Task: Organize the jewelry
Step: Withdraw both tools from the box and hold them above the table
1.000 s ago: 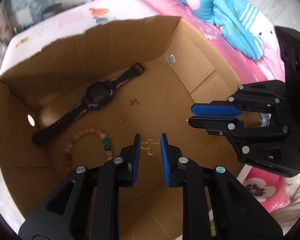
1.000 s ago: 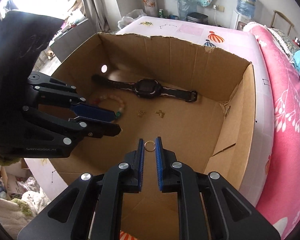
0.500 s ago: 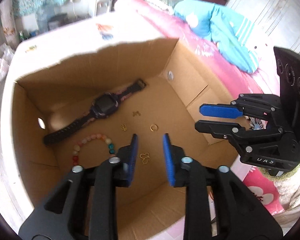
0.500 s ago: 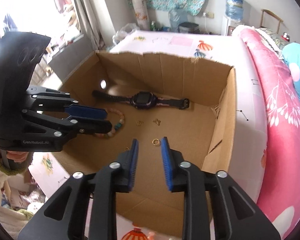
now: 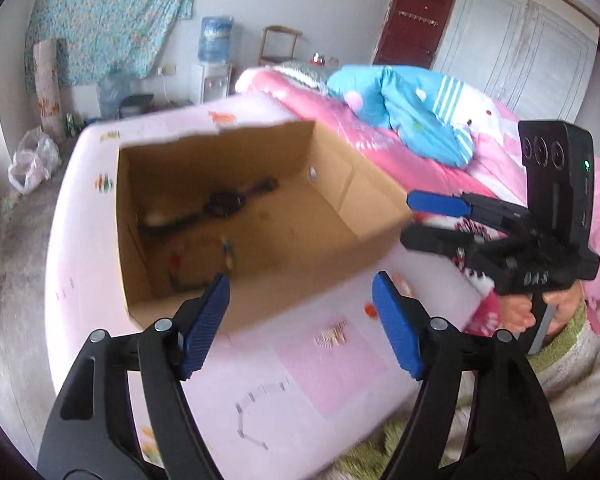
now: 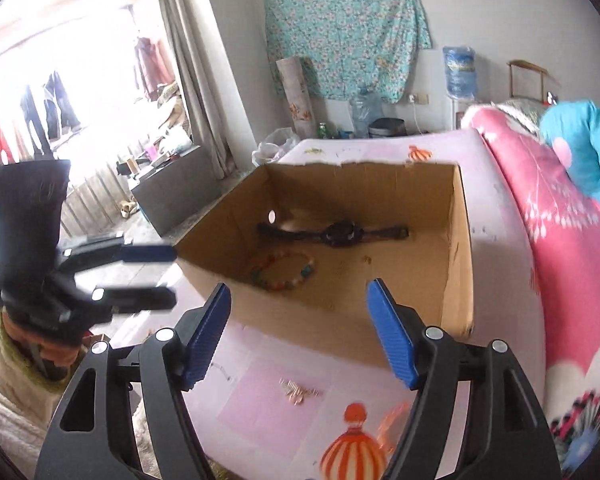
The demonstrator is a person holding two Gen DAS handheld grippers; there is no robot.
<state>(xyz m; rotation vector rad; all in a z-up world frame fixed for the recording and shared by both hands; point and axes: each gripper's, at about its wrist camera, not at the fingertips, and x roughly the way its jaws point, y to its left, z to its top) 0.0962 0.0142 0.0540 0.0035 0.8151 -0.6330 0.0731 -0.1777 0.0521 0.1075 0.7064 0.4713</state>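
Note:
An open cardboard box point(image 5: 364, 204) point(image 6: 462, 248) sits on a pink bed sheet. Inside lie a black watch point(image 5: 220, 203) point(image 6: 342, 233), a bead bracelet point(image 6: 284, 270) and small gold pieces, blurred, on the floor. A small gold-pink piece of jewelry point(image 5: 331, 335) point(image 6: 298, 390) lies on the sheet in front of the box. My left gripper point(image 5: 300, 300) point(image 6: 148, 276) is open and empty, pulled back above the sheet. My right gripper point(image 6: 298, 308) point(image 5: 414, 218) is open and empty, also back from the box.
A pink quilt point(image 6: 556, 240) and a blue plush toy point(image 5: 412, 112) lie on the right of the bed. The sheet's left edge point(image 5: 60, 240) drops to the floor. A water dispenser point(image 5: 216, 56) and bags stand by the far wall.
Both grippers have pulled back and up out of the box and opened wide. The gold pieces they had been near stay on the box floor.

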